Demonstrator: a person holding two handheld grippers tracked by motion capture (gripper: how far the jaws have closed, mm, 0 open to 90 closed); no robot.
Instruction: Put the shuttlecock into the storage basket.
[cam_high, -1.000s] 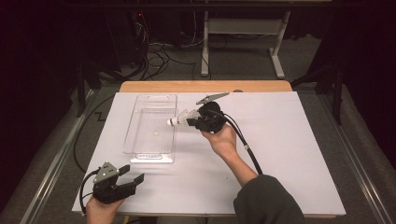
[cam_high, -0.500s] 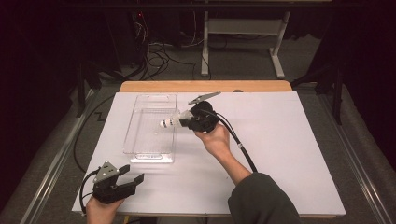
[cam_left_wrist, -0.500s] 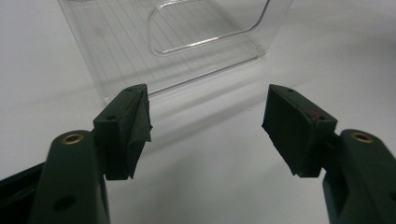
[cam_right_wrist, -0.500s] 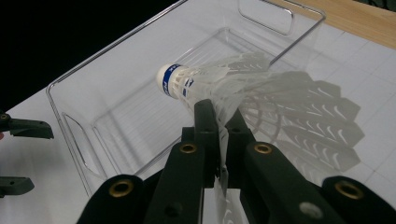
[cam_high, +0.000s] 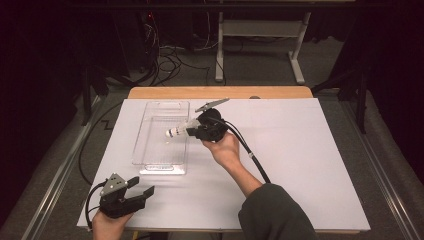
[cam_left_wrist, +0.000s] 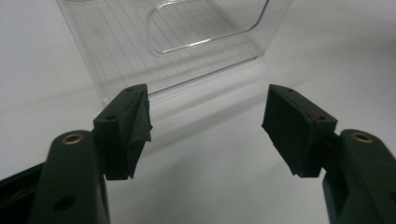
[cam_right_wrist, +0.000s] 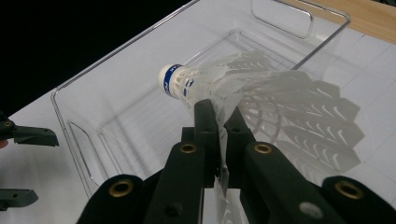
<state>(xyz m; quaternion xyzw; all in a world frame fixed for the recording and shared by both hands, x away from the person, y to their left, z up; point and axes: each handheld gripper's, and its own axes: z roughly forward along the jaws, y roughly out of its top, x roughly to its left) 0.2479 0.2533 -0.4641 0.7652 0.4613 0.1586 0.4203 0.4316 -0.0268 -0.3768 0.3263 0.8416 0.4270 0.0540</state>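
- Your left claw (cam_high: 142, 192) rests open and empty at the tabletop's (cam_high: 310, 165) near-left corner — well apart from the clear bin (cam_high: 150, 162).
- Your right claw (cam_high: 192, 131) pinches the shuttlecock (cam_high: 176, 132) by its skirt — cork pointing left over the bin.

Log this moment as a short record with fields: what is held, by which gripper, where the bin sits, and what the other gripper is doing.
held thing: white shuttlecock, blue band at its cork
holder: right gripper, fingers shut on the feather skirt
shuttlecock place: above the clear bin, cork pointing over it
bin: empty, on the white table, left of centre
left gripper: fingers open, nothing between them, near the bin's near end
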